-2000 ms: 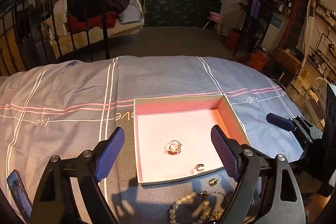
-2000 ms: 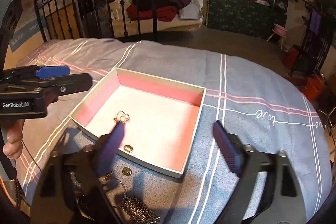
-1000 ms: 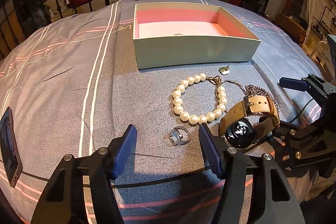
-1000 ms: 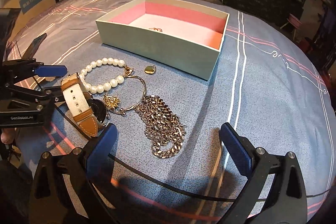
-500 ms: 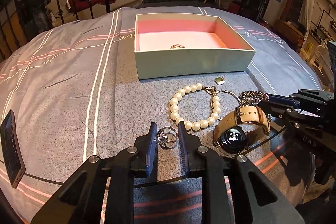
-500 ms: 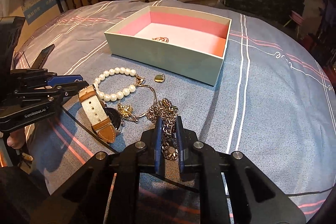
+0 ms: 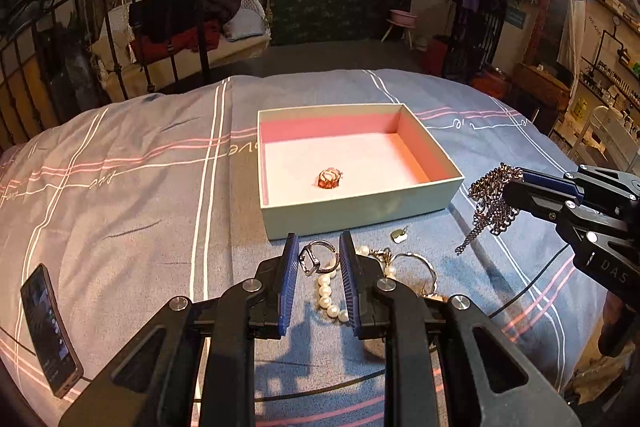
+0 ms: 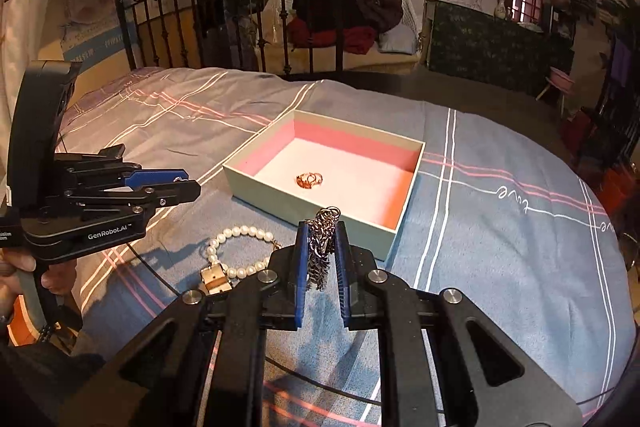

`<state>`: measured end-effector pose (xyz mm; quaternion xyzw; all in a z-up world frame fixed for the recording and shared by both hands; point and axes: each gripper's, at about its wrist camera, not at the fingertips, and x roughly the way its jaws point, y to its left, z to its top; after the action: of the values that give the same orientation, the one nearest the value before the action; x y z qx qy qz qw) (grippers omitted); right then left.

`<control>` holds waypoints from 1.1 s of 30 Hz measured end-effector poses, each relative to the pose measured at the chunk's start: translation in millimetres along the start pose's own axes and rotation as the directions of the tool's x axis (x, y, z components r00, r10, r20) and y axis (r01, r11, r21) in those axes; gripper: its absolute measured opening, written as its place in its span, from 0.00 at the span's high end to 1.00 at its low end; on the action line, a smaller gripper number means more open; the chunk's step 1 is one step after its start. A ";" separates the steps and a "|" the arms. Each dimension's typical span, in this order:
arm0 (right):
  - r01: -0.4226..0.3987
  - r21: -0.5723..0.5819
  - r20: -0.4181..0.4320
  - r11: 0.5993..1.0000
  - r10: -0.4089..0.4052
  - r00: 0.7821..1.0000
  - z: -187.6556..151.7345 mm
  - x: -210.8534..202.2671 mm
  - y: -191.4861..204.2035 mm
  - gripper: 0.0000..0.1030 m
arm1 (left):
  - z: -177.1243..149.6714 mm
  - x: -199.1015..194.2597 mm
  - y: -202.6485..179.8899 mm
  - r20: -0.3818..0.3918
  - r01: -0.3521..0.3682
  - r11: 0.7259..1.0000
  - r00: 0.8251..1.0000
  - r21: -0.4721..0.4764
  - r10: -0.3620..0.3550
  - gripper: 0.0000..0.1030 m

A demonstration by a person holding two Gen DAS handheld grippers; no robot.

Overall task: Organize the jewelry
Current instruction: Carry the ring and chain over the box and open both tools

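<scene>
My left gripper (image 7: 319,259) is shut on a silver ring (image 7: 316,259) and holds it above the bed, just short of the box. My right gripper (image 8: 322,243) is shut on a bunch of metal chain (image 8: 323,247), which dangles from the blue pads; in the left wrist view the chain (image 7: 490,203) hangs at the right. The open pale-green box (image 7: 352,213) with a pink lining holds a small gold ring piece (image 7: 329,178). A pearl bracelet (image 8: 236,251) lies on the bedspread before the box, next to a small gold charm (image 7: 399,235).
A grey-blue striped bedspread (image 7: 140,195) covers the bed. A phone (image 7: 50,327) lies at its near left. A watch strap end (image 8: 215,277) shows beside the pearls. A black iron bed rail (image 8: 240,27) stands behind.
Both grippers closed, the left on the silver ring and the right on the chain, and both have lifted off the bedspread with them. The box interior has come into view.
</scene>
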<state>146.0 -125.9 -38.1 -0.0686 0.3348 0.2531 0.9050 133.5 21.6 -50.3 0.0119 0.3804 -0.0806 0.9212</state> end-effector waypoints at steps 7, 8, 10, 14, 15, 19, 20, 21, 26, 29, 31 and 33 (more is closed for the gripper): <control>0.008 0.016 0.069 1.000 -0.010 0.998 34.4 -2.0 -13.3 0.87 | 40.1 6.6 0.0 0.063 -0.011 1.000 0.998 -0.008 0.011 0.80; 0.006 0.031 0.074 0.999 -0.008 0.997 39.1 1.2 -15.9 0.87 | 46.6 9.4 1.2 0.068 -0.002 1.000 0.998 -0.019 0.004 0.80; 0.010 0.052 0.086 0.999 -0.015 0.996 48.1 8.6 -19.4 0.87 | 60.1 14.4 1.9 0.080 -0.007 0.999 0.997 -0.036 0.009 0.80; 0.020 0.062 0.100 0.998 -0.026 0.995 65.1 27.2 -20.0 0.87 | 82.9 28.6 0.7 0.083 -0.004 0.999 0.997 -0.046 0.008 0.80; 0.020 0.063 0.099 0.998 -0.026 0.995 69.2 31.7 -20.4 0.87 | 87.3 33.1 0.1 0.080 -0.007 0.999 0.997 -0.049 0.011 0.80; 0.021 0.066 0.092 0.998 -0.027 0.995 80.2 46.9 -21.4 0.87 | 96.4 50.0 -1.0 0.055 -0.008 0.999 0.998 -0.051 0.011 0.80; 0.024 0.065 0.089 0.998 -0.030 0.996 82.0 50.6 -21.7 0.87 | 97.0 53.6 -1.2 0.050 -0.008 0.999 0.999 -0.053 0.010 0.80; 0.025 0.066 0.083 0.997 -0.030 0.996 83.1 54.0 -22.5 0.87 | 97.5 56.1 -0.8 0.045 -0.006 0.998 0.999 -0.055 0.009 0.80; 0.031 0.060 0.047 0.998 -0.034 0.998 80.6 71.8 -21.9 0.87 | 97.6 65.2 0.3 0.023 -0.008 0.998 1.000 -0.061 0.009 0.80; 0.032 0.063 0.027 0.998 -0.033 0.999 78.1 80.5 -22.8 0.87 | 97.8 68.8 2.2 0.013 -0.011 0.998 1.000 -0.067 0.012 0.80; 0.030 0.066 0.016 0.997 -0.032 0.999 76.3 84.7 -24.0 0.87 | 98.5 71.2 2.1 0.008 -0.011 0.998 1.000 -0.069 0.012 0.80; 0.031 0.067 0.005 0.997 -0.032 0.999 73.5 88.3 -25.7 0.87 | 99.2 74.0 2.5 0.003 -0.013 0.998 1.000 -0.069 0.013 0.80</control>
<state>258.0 -90.1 -39.5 -0.0429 0.3390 0.2279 0.9118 254.9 5.4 -31.9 -0.0173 0.3815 -0.0615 0.9222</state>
